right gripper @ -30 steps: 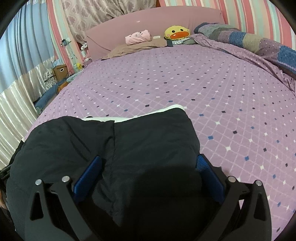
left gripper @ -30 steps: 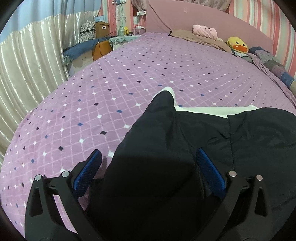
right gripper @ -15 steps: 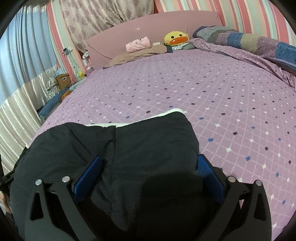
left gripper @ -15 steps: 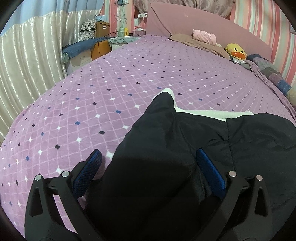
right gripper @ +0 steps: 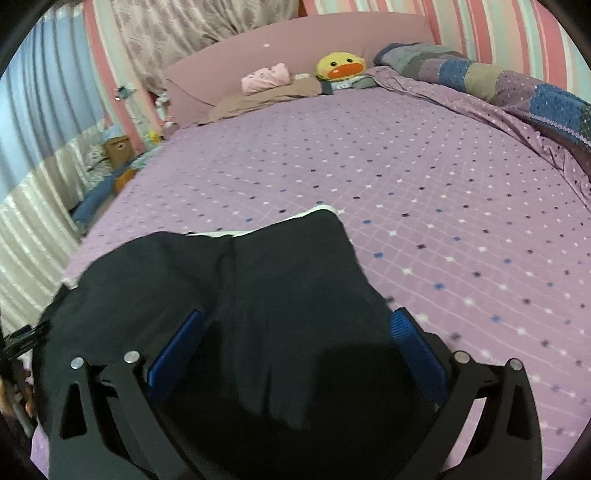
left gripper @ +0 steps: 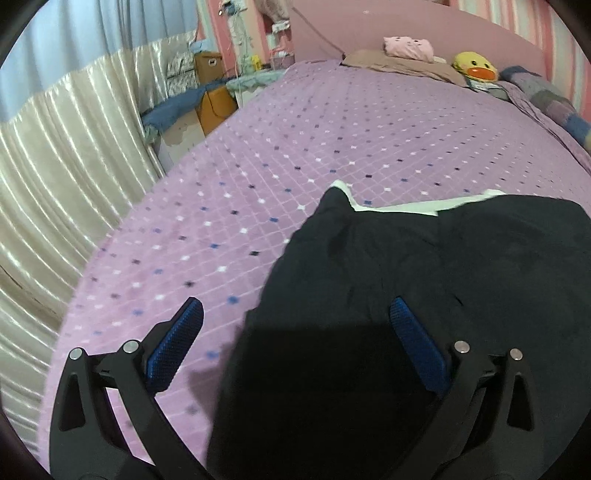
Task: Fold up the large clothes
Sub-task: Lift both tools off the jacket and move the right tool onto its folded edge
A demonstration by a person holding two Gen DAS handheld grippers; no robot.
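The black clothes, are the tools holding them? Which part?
No. Both tools, left and right, are open over the black garment on the bed, with nothing pinched.

You face a wide bed (right gripper: 424, 177) with a purple diamond-dotted cover and a pink headboard (right gripper: 295, 44). Behind it, note the wall (right gripper: 491, 22) striped pink, white and green. At the head: a brown pillow (right gripper: 266, 98), a folded pink cloth (right gripper: 264, 77), a yellow duck plush (right gripper: 340, 65). A patchwork quilt (right gripper: 498, 83) lies along the right edge. To your left hang blue and cream curtains (left gripper: 62, 122), with cardboard boxes (left gripper: 208, 64) beside them.
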